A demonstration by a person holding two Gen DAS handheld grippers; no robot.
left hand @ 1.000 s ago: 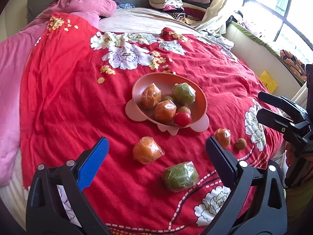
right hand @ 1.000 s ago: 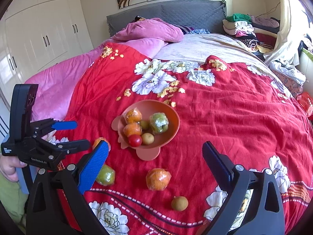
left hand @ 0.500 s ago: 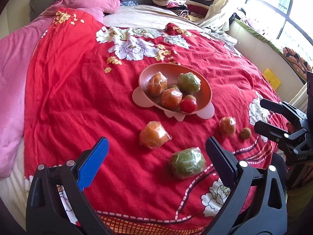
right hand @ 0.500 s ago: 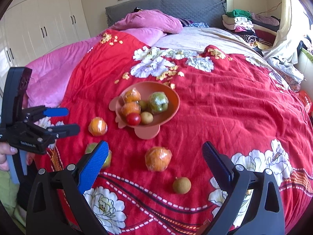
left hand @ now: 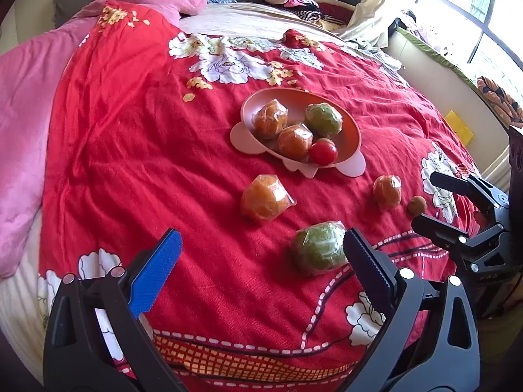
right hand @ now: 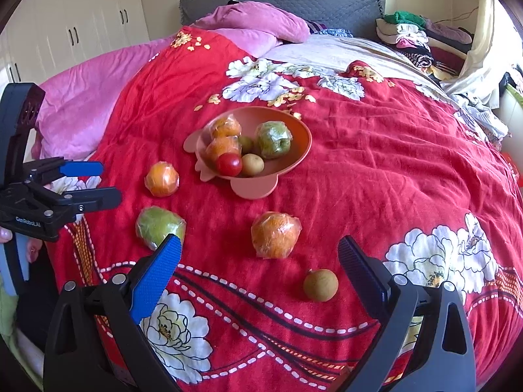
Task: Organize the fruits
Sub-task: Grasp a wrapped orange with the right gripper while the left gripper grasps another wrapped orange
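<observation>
A pink bowl [left hand: 351, 127] [right hand: 302, 137] on the red bedspread holds wrapped oranges, a wrapped green fruit, a red tomato [left hand: 323, 152] and a small brown fruit. Loose on the bedspread lie a wrapped orange [left hand: 264, 197] [right hand: 162, 178], a wrapped green fruit [left hand: 318, 251] [right hand: 158, 225], a second wrapped orange [left hand: 387, 191] [right hand: 275, 234] and a small brown fruit [left hand: 416, 204] [right hand: 320, 285]. My left gripper [left hand: 261, 268] [right hand: 90, 181] is open and empty, just short of the green fruit. My right gripper [right hand: 261, 266] [left hand: 431, 199] is open and empty, near the second orange and small brown fruit.
The red floral bedspread [left hand: 130, 130] covers a bed with a pink quilt [right hand: 98, 75] at the left and pillow at the head. Folded clothes [right hand: 415, 36] are stacked at the far right. A window [left hand: 474, 6] and white wardrobe [right hand: 81, 23] border the room.
Both grippers have moved forward and lower toward the loose fruits, which now look larger and nearer. Both stay open. No fruit has moved.
</observation>
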